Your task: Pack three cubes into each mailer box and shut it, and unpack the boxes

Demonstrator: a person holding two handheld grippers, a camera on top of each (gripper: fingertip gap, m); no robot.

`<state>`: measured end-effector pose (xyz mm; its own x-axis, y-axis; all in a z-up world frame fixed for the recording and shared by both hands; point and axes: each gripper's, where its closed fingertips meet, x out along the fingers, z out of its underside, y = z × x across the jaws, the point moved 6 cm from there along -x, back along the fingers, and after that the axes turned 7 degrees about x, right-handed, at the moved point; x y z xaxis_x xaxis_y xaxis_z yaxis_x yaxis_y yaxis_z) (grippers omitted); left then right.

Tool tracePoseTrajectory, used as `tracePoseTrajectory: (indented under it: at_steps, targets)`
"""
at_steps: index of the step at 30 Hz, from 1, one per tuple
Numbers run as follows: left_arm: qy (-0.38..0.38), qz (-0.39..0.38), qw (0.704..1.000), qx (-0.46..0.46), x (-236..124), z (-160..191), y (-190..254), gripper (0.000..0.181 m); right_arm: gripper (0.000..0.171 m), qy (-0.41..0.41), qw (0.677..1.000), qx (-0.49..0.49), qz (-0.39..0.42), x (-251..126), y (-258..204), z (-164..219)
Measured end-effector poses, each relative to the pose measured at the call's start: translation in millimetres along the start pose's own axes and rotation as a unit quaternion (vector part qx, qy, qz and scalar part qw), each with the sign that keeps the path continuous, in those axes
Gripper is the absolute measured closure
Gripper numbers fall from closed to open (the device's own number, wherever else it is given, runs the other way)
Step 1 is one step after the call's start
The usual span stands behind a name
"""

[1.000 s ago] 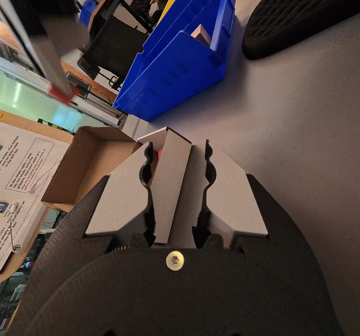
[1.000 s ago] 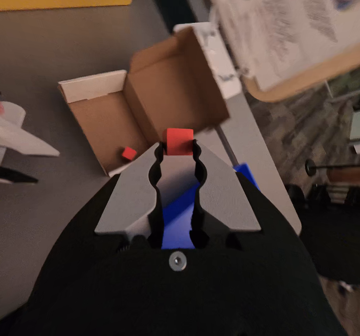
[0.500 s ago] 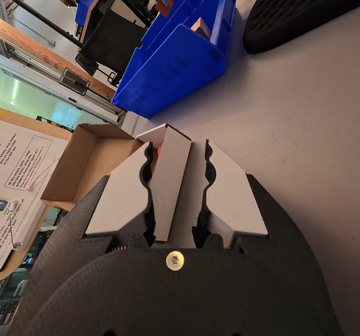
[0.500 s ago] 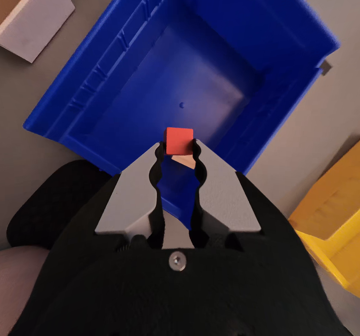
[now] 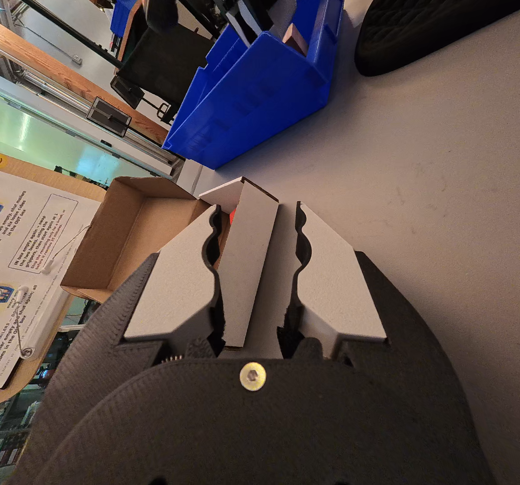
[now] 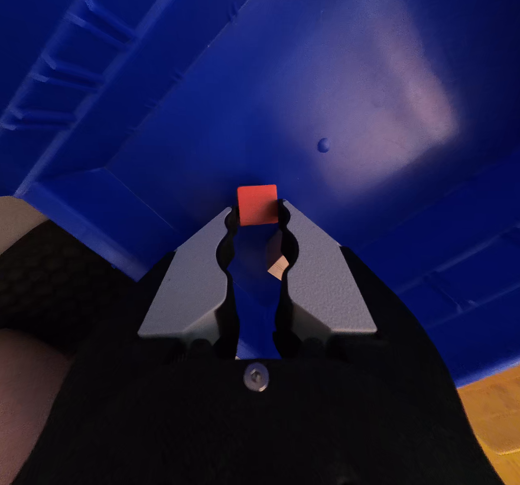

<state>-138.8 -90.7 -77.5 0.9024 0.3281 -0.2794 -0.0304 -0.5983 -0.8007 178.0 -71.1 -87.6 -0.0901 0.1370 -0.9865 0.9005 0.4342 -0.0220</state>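
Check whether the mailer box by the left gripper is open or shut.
Open: the mailer box shows its bare brown inside, its white flap standing between the left gripper's fingers.

Grey table (image 5: 394,190) — blue bin (image 5: 253,106), mailer box (image 5: 118,235)

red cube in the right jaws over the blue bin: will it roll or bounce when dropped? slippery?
The red cube has flat faces and only softly rounded edges, so it will probably tumble briefly rather than roll. Held by the right gripper just at the jaw tips without sagging, it seems light and rigid. Its matte surface suggests decent grip, but the blue bin floor looks smooth, so it may slide slightly.
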Motion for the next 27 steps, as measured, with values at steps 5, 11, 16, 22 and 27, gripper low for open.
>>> tracePoseTrajectory:
  at_steps: [5, 11, 16, 22, 27]
  targets:
    - [0.000, 0.001, 1.000, 0.004, -0.3, -0.5, 0.7, 0.130, 0.142, -0.007, 0.999, 0.032, -0.008, 2.3, 1.0, 5.4]
    - [0.013, -0.008, 1.000, 0.002, -3.5, -3.6, -2.1, 0.130, 0.131, 0.103, 0.993, 0.036, 0.049, -58.3, -8.0, -11.2]
    - [0.034, -0.008, 0.999, 0.006, -6.3, -8.8, -1.7, 0.130, 0.134, 0.380, 0.912, -0.156, 0.009, -140.9, -104.2, -97.8]
    - [0.036, -0.011, 0.999, 0.023, -7.9, -10.6, 0.4, 0.131, 0.140, 0.185, 0.940, -0.281, 0.051, -48.0, -166.8, -153.6]
    - [0.034, -0.004, 0.999, 0.022, -5.9, -9.7, 1.5, 0.130, 0.138, 0.090, 0.962, -0.245, 0.079, 1.0, -167.9, -170.8]
